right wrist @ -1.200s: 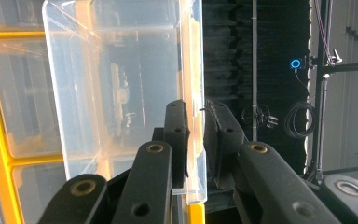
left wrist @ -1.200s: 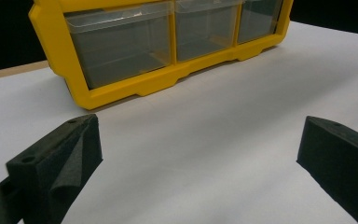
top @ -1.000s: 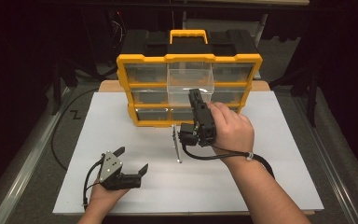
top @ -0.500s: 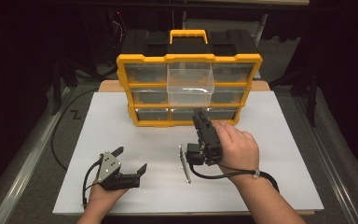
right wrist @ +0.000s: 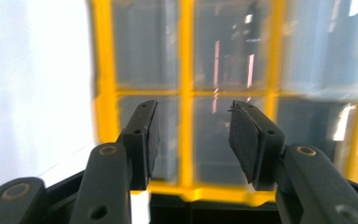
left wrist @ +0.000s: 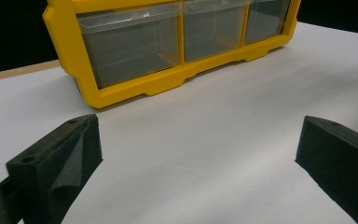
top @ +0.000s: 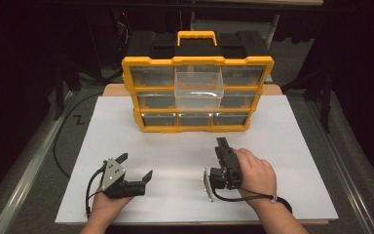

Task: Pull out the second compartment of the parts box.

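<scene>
Yellow-framed plastic organiser with clear drawers (top: 197, 92) stands at 12 o'clock on the white table sheet (top: 297, 165). Its top-middle clear drawer (top: 198, 87) juts out, apparently pulled open and not yet pushed home; contents can't be made out. Right gripper (top: 222, 145) at 5 o'clock, well apart from the cabinet, jaws part-open on nothing, pointing toward it. Left gripper (top: 136, 168) at 7 o'clock, jaws wide, empty. Right gripper view blurred; drawer interiors unreadable.
</scene>
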Available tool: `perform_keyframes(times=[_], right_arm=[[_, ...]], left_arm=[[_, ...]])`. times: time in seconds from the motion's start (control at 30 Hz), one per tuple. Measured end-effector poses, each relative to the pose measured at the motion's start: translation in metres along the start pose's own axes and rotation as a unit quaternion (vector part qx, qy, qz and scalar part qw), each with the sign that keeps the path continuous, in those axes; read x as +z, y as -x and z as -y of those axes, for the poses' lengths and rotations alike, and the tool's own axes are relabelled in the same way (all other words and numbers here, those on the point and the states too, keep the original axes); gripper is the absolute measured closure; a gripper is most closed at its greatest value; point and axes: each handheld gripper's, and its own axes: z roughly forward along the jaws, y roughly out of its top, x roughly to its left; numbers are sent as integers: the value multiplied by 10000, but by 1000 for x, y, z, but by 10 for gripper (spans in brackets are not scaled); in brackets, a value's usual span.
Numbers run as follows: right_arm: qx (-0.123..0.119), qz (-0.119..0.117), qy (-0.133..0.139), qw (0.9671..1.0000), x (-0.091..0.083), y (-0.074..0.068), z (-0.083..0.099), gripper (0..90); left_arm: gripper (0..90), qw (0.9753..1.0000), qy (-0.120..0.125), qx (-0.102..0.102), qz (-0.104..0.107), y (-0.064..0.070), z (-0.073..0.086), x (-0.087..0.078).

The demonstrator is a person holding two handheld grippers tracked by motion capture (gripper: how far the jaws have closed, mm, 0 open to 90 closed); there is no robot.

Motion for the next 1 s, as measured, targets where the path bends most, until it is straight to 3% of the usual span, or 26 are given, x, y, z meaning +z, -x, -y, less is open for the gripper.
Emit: perform_keyframes(times=[0.3,0.6,0.73,0.87,1.0], right_arm=[[60,-334,-264,9991,-7,-35,39,469],[200,-698,-515,9960,-11,-37,79,343],[276,-710,-650,9950,-9,-37,81,262],[178,-818,-634,9945,-7,-39,80,180],[156,-731,-547,9957,-8,-40,79,117]], left_arm=[[10,10000,-5,-18,-45,-2,0,0],[10,9999,4,-78,-94,-3,0,-2],[10,9999,1,-84,-121,-3,1,-2],[10,9999,-12,-76,-128,-3,1,-2],[10,9999,-15,-75,-131,-3,1,-2]])
